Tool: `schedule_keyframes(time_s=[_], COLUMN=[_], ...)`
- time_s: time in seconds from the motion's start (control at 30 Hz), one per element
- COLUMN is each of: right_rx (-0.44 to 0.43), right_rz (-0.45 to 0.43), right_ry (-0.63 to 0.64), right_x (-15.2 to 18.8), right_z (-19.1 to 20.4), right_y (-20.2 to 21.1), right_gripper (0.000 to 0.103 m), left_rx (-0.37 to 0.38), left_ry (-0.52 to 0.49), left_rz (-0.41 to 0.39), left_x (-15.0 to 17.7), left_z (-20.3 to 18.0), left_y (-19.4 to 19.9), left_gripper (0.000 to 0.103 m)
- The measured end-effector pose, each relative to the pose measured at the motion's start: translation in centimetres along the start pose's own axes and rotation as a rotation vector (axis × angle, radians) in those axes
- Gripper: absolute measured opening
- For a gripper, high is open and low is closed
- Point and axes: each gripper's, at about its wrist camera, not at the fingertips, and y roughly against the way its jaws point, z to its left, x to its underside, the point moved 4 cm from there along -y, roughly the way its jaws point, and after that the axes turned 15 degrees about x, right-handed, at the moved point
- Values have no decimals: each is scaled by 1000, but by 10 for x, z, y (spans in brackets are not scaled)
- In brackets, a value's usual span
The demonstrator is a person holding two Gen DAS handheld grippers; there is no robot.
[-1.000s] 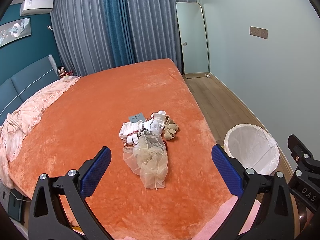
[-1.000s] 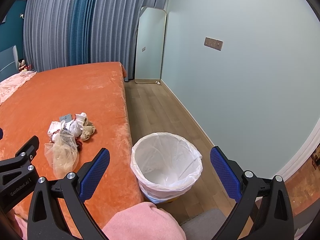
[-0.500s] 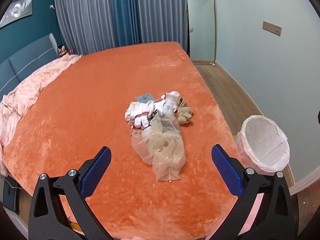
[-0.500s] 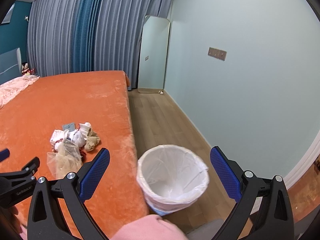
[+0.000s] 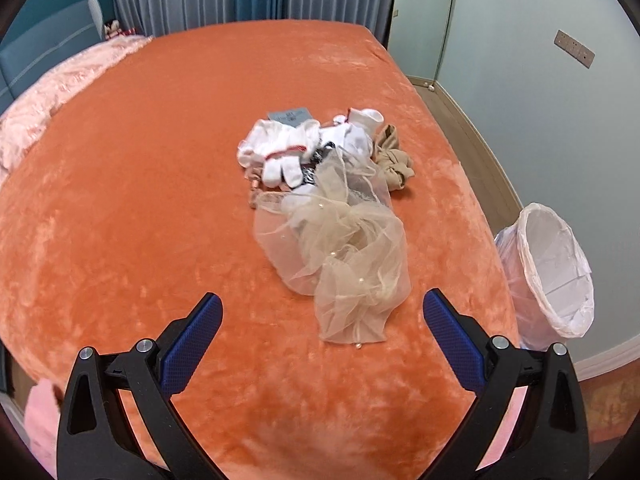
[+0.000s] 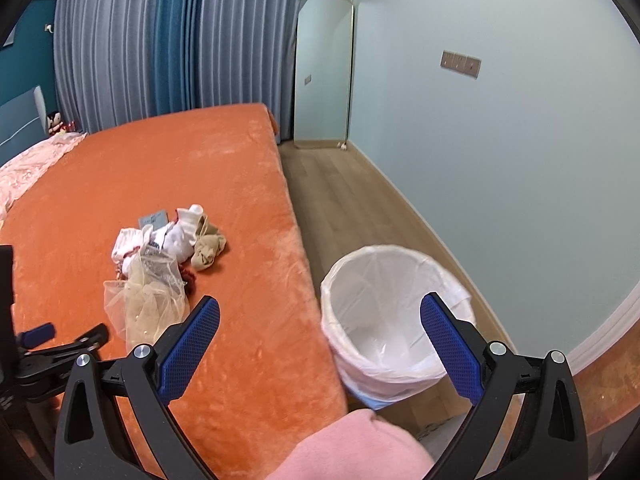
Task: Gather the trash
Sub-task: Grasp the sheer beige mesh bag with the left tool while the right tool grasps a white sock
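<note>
So the landmark here is the bed [image 5: 160, 184], covered in an orange plush blanket. The trash pile [image 5: 320, 152] sits on it toward the side nearest the bin [image 6: 396, 320]: white socks [image 5: 280, 148], a tan crumpled cloth [image 5: 394, 160], a small grey card [image 5: 289, 115] and a big wad of beige netting [image 5: 352, 256] that trails toward the bed's near edge. The rest of the bed top around the pile is bare blanket, so plenty of room on every side, with a pink quilt [image 5: 60, 88] bunched up at the headboard end.

The bin, lined with a white bag, stands on the wood floor just beside the bed's side edge, close to its near corner. There's a strip of open floor between bed and wall running back to a mirror [image 6: 324, 72] leaning by the curtains.

Left gripper [image 5: 320, 344] hovers over the bed's near edge, pointed at the netting, fingers spread wide with nothing between them. Right gripper [image 6: 320, 348] is held out past the bed's side edge, looking down over the bin, also spread wide and empty. A pink sleeve [image 6: 360, 448] shows at the bottom of the right view.
</note>
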Motion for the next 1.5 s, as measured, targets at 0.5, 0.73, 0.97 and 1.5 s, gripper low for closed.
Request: schedule_keyframes(time_s=[0.5,0.73,0.97,1.5], right_rx=[-56,-135,-216,-413], right_rz=[128,155,187,318], right_ry=[76,112,155,247], right_x=[9,10,6,22], right_z=[67,116,176,300], right_y=[-53,-68,-86,-109], right_gripper=[96,95,89,73], left_rx=[137,158,66,-19], left_ry=[61,96,123,168], left_rz=[151,30,-110,-136], left_x=[-7,-34,-74,-91], left_z=[24,57,102,154], left_y=[-94,-38,17,19], left_gripper=[9,6,6,6])
